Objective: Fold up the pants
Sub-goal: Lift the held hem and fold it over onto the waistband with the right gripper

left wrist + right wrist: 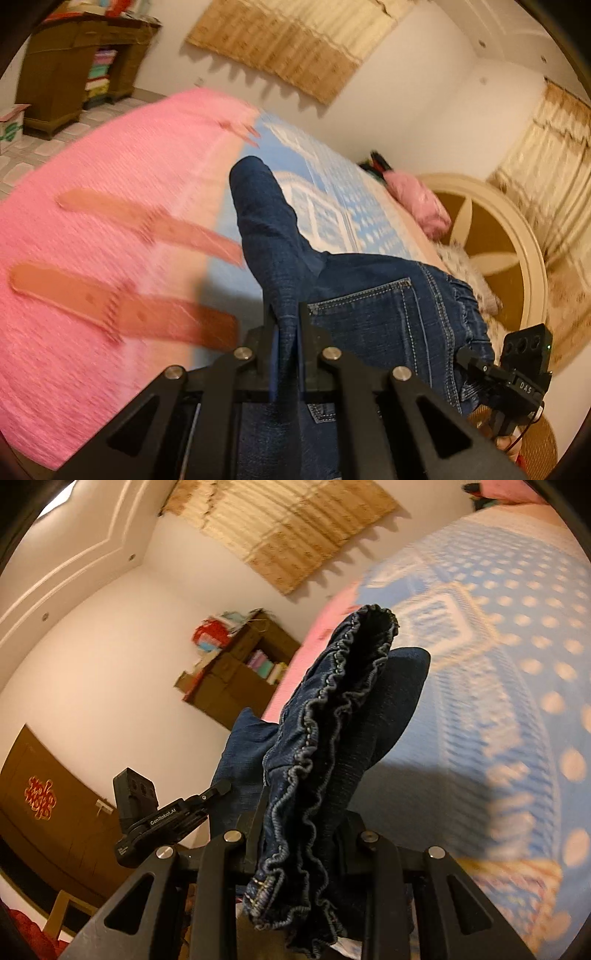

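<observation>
Dark blue jeans (pixel 369 295) hang lifted above the bed, a back pocket facing the left wrist camera and one leg trailing toward the far side. My left gripper (pixel 287 314) is shut on a fold of the denim near the pocket. My right gripper (pixel 299 812) is shut on the elastic ruffled waistband (pixel 332 709), which drapes over its fingers. The right gripper also shows in the left wrist view (pixel 469 360) at the waistband's far end. The left gripper shows in the right wrist view (pixel 221 788) against the denim.
The bed has a blue-and-white patterned sheet (pixel 498 664) and a pink blanket (pixel 92 229). A pink pillow (pixel 421 203) lies by the round cream headboard (pixel 517 236). A brown cabinet (pixel 70 70) stands by the wall, curtains (pixel 295 48) hang above.
</observation>
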{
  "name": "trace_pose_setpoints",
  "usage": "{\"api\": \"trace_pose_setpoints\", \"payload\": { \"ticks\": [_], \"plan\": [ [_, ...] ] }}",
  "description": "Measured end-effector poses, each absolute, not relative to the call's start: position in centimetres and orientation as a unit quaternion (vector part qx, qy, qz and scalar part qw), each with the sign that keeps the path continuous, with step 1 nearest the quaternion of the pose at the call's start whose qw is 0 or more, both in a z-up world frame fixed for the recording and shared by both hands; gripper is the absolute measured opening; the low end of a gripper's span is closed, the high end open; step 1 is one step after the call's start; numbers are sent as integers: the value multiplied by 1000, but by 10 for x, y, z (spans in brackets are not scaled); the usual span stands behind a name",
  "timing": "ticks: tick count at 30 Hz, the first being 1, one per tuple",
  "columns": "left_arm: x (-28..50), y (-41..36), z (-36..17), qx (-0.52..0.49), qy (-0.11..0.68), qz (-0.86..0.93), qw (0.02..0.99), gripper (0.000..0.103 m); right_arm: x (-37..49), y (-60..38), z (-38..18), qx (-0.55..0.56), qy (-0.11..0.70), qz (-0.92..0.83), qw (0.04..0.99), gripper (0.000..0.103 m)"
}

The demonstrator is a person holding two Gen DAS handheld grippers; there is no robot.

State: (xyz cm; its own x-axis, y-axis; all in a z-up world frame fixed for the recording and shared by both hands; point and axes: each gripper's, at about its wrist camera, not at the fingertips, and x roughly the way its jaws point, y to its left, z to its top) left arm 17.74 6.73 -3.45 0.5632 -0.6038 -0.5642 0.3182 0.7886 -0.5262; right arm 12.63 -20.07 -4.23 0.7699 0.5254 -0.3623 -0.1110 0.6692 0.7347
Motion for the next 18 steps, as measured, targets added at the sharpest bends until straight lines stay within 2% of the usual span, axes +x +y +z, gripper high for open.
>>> {"api": "trace_pose_setpoints", "payload": {
  "ticks": [7,11,15,18],
  "plan": [
    [220,139,8,-186,321,-193,908,7,239,-143,9,310,267,261,874,28],
    [254,180,15,-189,289,-141,928,7,312,-103,20,270,266,294,878,28],
    [286,202,-21,-185,286,-79,937,7,379,-64,4,208,280,290,891,28],
    [314,207,-73,-177,323,-24,929,8,423,-38,-28,158,301,259,904,30]
  ]
}}
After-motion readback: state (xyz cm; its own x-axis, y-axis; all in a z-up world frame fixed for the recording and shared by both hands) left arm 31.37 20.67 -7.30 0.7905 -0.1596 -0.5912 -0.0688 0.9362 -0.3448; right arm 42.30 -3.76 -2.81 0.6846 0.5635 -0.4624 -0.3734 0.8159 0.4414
